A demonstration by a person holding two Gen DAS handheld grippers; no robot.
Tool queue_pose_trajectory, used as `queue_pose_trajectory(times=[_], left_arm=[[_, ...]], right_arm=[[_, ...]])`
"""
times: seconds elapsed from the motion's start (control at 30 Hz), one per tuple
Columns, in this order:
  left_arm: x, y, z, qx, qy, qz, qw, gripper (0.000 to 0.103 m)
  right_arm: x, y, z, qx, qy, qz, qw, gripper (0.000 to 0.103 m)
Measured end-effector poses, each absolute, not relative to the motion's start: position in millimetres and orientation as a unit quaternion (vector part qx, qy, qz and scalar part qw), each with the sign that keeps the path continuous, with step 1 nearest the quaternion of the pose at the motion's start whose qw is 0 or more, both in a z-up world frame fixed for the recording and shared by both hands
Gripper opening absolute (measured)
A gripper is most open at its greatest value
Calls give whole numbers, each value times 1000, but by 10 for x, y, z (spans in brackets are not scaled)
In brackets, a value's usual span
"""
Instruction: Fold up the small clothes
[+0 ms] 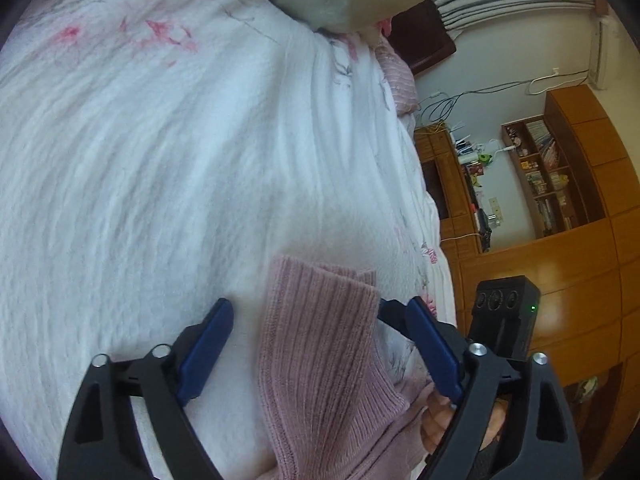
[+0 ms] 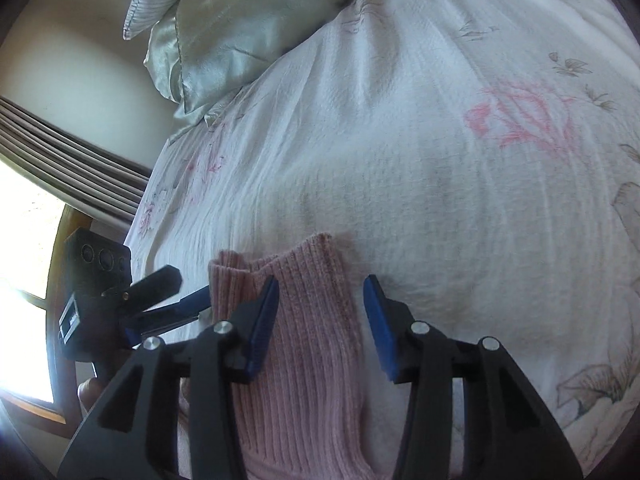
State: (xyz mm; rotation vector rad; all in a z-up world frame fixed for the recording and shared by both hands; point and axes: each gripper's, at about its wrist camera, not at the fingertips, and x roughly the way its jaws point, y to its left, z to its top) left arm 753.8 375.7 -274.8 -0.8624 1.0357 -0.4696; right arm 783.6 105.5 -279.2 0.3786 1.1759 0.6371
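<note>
Two grippers, my left gripper (image 1: 320,344) and right gripper (image 2: 320,320), gape wide, empty, over the pink ribbed garment (image 2: 308,340) on the bedspread's (image 2: 440,160) near edge.

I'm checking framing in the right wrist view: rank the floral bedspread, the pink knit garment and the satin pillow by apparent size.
1. floral bedspread
2. pink knit garment, enlarged by nearness to the camera
3. satin pillow, farther away, so true size is unsure
</note>
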Motion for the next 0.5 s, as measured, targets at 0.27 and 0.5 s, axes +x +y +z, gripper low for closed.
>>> queue_pose_trajectory(times=[0.27, 0.5], left_arm=[[7346, 3795, -2612, -373, 448, -201, 787, 8], [6729, 3961, -1967, -388, 378, -261, 799, 8]], right_arm=[[7667, 1043, -2621, 155, 516, 302, 787, 12], [7195, 602, -1981, 199, 459, 336, 798, 10]])
